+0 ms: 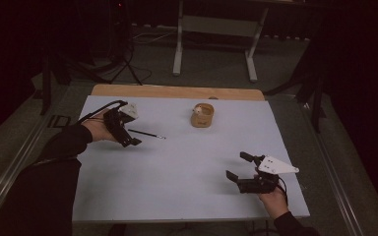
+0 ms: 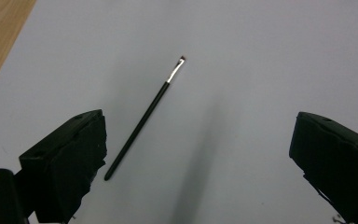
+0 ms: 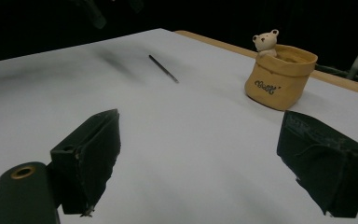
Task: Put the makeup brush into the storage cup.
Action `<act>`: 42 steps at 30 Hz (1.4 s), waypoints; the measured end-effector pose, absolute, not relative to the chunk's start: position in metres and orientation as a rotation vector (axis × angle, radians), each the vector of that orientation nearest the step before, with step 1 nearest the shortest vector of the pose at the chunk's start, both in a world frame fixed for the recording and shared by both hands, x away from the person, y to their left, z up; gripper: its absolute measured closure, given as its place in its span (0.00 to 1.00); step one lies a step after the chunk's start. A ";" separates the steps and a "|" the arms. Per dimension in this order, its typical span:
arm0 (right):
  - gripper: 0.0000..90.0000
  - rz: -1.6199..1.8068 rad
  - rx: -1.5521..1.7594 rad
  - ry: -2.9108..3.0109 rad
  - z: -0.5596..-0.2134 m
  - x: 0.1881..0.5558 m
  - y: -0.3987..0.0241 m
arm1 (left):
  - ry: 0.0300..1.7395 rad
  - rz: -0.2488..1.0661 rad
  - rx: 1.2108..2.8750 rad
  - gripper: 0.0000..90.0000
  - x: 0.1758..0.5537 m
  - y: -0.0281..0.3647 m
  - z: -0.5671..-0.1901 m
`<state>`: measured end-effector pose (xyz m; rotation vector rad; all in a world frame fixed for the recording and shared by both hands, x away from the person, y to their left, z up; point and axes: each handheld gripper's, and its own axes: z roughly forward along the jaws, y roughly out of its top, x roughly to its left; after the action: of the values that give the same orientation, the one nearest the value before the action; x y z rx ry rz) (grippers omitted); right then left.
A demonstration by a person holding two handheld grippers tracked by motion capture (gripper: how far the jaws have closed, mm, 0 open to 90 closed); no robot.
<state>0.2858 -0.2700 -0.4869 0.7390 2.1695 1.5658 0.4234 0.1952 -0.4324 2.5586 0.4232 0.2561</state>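
Worktop (image 1: 177, 182): pale sheet over wood, wooden edge bare at the far side.

Left tongs (image 1: 127, 132): far left, jaws spread wide, holding nothing.

Makeup brush (image 1: 146, 133): thin, black, lying flat just right of the left tongs. The left gripper view shows its silver ferrule and small dark tip (image 2: 182, 59).

Right tongs (image 1: 238, 166): near right, jaws wide apart, empty.

Tan pouch-shaped holder (image 1: 202, 115): far centre. The right gripper view shows a small white bear figure (image 3: 265, 42) at its rim.

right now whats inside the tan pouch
A small white bear figure pokes out of the tan pouch at its rim. The pouch walls hide the bear's lower body and anything deeper inside.
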 end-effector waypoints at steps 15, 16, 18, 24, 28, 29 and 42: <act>0.15 1.565 0.743 2.177 -0.487 0.285 -0.270 | 0.335 0.307 2.672 0.08 0.448 0.190 -0.442; 0.15 1.566 0.746 2.179 -0.488 0.286 -0.270 | 0.330 0.305 2.673 0.09 0.449 0.190 -0.443; 0.15 1.564 0.753 2.178 -0.488 0.286 -0.270 | 0.318 0.302 2.672 0.12 0.453 0.189 -0.444; 0.15 1.550 0.759 2.180 -0.489 0.287 -0.269 | 0.262 0.313 2.742 0.17 0.461 0.185 -0.454; 0.15 1.534 0.760 2.183 -0.489 0.287 -0.268 | 0.230 0.312 2.793 0.18 0.465 0.181 -0.463; 0.15 1.531 0.760 2.183 -0.490 0.287 -0.268 | 0.229 0.306 2.803 0.18 0.466 0.180 -0.463; 0.15 1.527 0.779 2.183 -0.491 0.288 -0.270 | 0.136 0.293 2.857 0.46 0.478 0.172 -0.478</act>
<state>0.2876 -0.2698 -0.4908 0.7790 2.1831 1.5275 0.4784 0.1722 -0.4776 2.8567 0.1363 0.2933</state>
